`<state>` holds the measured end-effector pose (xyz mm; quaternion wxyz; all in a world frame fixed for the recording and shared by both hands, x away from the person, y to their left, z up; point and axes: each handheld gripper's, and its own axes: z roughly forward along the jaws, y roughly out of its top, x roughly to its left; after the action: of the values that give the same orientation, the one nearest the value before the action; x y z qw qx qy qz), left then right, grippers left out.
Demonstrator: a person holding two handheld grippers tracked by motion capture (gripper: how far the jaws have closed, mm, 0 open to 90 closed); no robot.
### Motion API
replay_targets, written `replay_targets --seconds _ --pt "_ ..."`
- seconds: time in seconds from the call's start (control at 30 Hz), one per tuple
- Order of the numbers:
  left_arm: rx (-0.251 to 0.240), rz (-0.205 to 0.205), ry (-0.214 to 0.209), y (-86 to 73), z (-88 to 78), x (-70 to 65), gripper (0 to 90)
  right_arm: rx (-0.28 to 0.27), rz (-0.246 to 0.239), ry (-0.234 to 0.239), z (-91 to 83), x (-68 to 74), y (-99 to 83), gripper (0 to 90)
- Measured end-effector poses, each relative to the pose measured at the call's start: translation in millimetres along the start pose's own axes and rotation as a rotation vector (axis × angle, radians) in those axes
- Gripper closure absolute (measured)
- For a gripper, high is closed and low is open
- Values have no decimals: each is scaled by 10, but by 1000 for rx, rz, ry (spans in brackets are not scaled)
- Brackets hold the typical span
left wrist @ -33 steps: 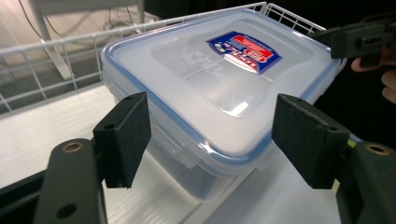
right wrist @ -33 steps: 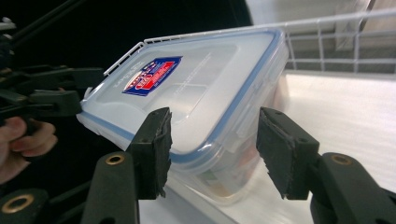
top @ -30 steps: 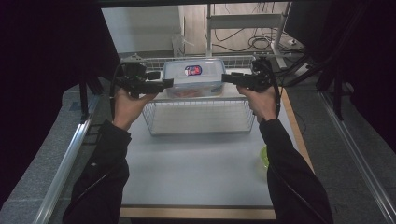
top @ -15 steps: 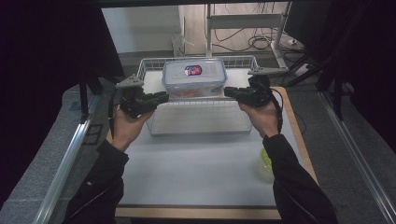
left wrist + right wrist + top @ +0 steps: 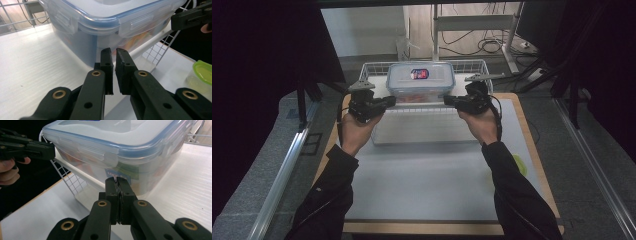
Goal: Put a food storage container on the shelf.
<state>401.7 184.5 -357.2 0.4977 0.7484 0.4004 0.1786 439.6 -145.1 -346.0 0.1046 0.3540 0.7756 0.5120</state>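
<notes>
Both grippers dropped, fingers closing seemingly empty beside the lidded box in the wire basket.

Both grippers, left and right, have drawn back from the lidded container; jaws closed empty.

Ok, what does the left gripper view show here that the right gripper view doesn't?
Left gripper view: a green-lidded tub on the table, and the left gripper, whose jaws have just been closing onto the front rim of the wire basket. Right gripper view: the printed label on the clear lidded box, and the right gripper shut on that rim. Both: the box standing in the basket, with the opposite gripper farther off.
</notes>
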Motion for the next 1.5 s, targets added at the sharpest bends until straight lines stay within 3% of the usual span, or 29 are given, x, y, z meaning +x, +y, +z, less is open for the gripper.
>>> replay_targets --seconds 0.3,0.53,0.9,0.93,1.0,1.1,1.5 --pt "31 5 50 60 101 76 834 -8 26 -27 70 -99 13 882" --pt "20 14 24 33 91 23 810 -6 31 -26 74 -119 -16 861" --pt "8 57 -23 -51 29 -115 433 -16 -27 -9 -40 30 -75 593" --pt "20 66 -66 -88 31 -145 394 -14 -34 -10 -47 46 -88 564" --pt "12 86 -81 -139 21 -180 341 -8 -46 -6 -57 73 -116 516" --pt "12 92 -101 -216 14 -218 280 -8 -48 -1 -78 111 -164 449" --pt "33 105 -86 -549 -135 -362 119 13 -81 1 -172 220 -397 278"
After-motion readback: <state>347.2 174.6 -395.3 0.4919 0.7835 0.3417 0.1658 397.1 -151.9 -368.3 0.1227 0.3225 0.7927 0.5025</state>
